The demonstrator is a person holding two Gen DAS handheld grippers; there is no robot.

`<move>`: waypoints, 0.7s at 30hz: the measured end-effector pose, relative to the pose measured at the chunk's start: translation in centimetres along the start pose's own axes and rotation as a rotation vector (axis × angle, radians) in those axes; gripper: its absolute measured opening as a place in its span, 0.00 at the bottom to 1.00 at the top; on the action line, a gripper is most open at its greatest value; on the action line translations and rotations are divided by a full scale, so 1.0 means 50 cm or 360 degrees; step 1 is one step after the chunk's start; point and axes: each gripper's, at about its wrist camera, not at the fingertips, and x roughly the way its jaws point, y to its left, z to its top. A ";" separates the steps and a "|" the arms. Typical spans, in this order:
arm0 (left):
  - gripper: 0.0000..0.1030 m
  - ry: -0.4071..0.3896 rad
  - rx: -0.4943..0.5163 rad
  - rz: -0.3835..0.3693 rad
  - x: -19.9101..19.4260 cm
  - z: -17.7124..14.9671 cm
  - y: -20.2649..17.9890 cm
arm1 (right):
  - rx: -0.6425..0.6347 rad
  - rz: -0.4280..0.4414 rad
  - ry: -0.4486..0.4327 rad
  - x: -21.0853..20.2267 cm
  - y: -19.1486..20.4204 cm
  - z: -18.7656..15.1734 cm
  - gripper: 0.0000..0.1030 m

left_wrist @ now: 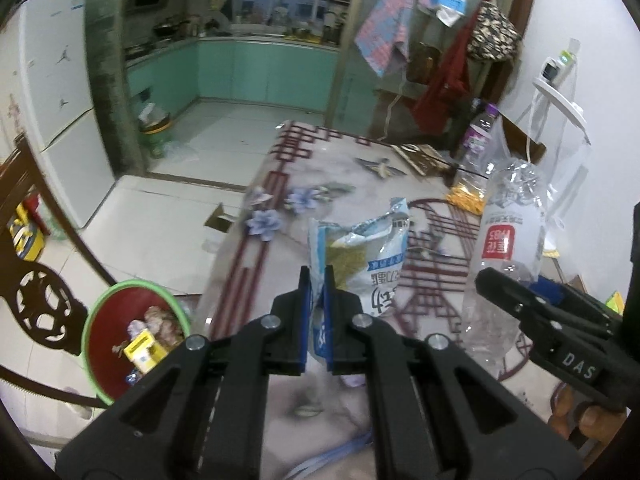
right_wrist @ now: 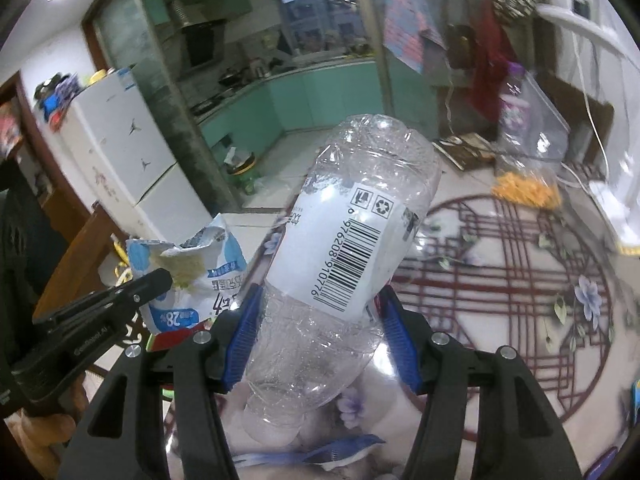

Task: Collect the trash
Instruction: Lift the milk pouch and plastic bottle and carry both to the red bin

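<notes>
Left claw (left_wrist: 317,280): clenched tight on the torn snack bag (left_wrist: 360,256), which is held up above the counter (left_wrist: 360,168).
Right claw (right_wrist: 320,312): closed around the empty plastic bottle (right_wrist: 348,240), which is also held up above the counter, just beside the bag.
Bin (left_wrist: 136,336): a green-rimmed bin with trash inside is seen low down, beside the counter's edge, on the bag's side.
Bag risk: only a thin edge is pinched, so the bag could be torn or slipped out.
Bottle risk: the bottle is smooth, crushed and tilted, so it could be squeezed out and dropped on the counter.
Bump risk: bag and bottle could be knocked together, since they are close.
Hidden: the bottle's neck and cap end are hard to make out. The bin's floor is covered by trash.
</notes>
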 end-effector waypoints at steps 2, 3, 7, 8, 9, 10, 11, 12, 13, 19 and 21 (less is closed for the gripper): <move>0.05 -0.0002 -0.0024 0.0016 -0.008 -0.001 0.027 | -0.0011 0.0029 0.0003 0.006 0.019 0.001 0.55; 0.05 -0.0004 -0.0030 0.0020 -0.011 -0.002 0.037 | -0.0012 0.0046 0.0009 0.011 0.031 0.002 0.55; 0.05 -0.0013 -0.0044 0.0052 -0.022 -0.002 0.082 | -0.0035 0.0069 0.0018 0.029 0.074 0.006 0.55; 0.05 -0.0015 -0.0047 0.0057 -0.025 -0.003 0.091 | -0.0041 0.0072 0.0018 0.032 0.081 0.005 0.56; 0.05 -0.0014 -0.0055 0.0064 -0.027 -0.003 0.105 | -0.0050 0.0077 0.0019 0.038 0.096 0.007 0.56; 0.05 -0.0013 -0.0061 0.0068 -0.029 -0.003 0.116 | -0.0056 0.0081 0.0021 0.041 0.103 0.005 0.56; 0.05 -0.0013 -0.0066 0.0074 -0.031 -0.003 0.127 | -0.0061 0.0085 0.0023 0.045 0.112 0.005 0.56; 0.05 -0.0014 -0.0070 0.0077 -0.033 -0.005 0.135 | -0.0066 0.0091 0.0027 0.052 0.126 0.006 0.56; 0.05 -0.0015 -0.0073 0.0084 -0.035 -0.005 0.148 | -0.0070 0.0095 0.0030 0.054 0.134 0.005 0.56; 0.05 -0.0015 -0.0090 0.0109 -0.040 -0.001 0.208 | -0.0104 0.0112 0.0040 0.079 0.199 0.005 0.56; 0.05 -0.0015 -0.0096 0.0116 -0.042 0.001 0.228 | -0.0109 0.0116 0.0038 0.087 0.220 0.006 0.56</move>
